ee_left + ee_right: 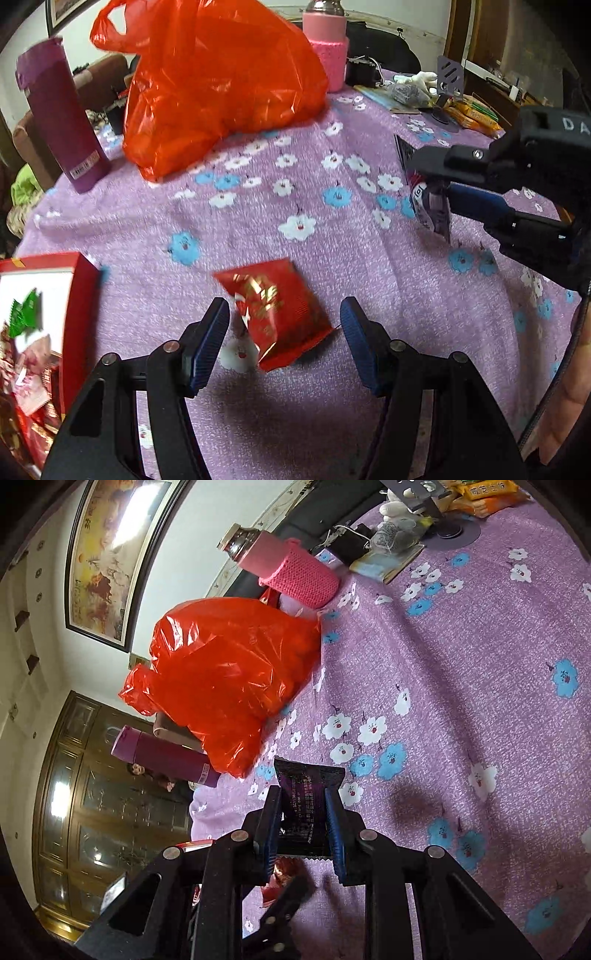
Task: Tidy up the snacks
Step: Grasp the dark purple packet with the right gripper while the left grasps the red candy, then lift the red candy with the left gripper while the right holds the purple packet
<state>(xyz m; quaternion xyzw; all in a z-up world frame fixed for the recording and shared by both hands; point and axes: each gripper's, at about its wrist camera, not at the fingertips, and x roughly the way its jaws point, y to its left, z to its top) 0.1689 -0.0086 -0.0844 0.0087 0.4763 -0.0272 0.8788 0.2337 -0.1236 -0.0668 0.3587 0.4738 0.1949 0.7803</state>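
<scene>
A red and gold snack packet (277,310) lies on the purple flowered tablecloth (332,236), between the blue pads of my left gripper (284,317), which is open and not touching it. My right gripper (303,805) is shut on a dark purple snack packet (306,797) and holds it above the cloth. In the left wrist view that right gripper (430,190) hangs at the right edge with the purple packet (432,210) dangling from it. A red box (44,317) at the left holds several wrapped snacks.
A bulging orange-red plastic bag (218,81) stands at the back. Beside it are a purple flask (59,118) and a pink bottle in a knitted sleeve (327,48). Orange snack packs (472,114) and small clutter lie at the back right. A person's hand (569,398) shows at right.
</scene>
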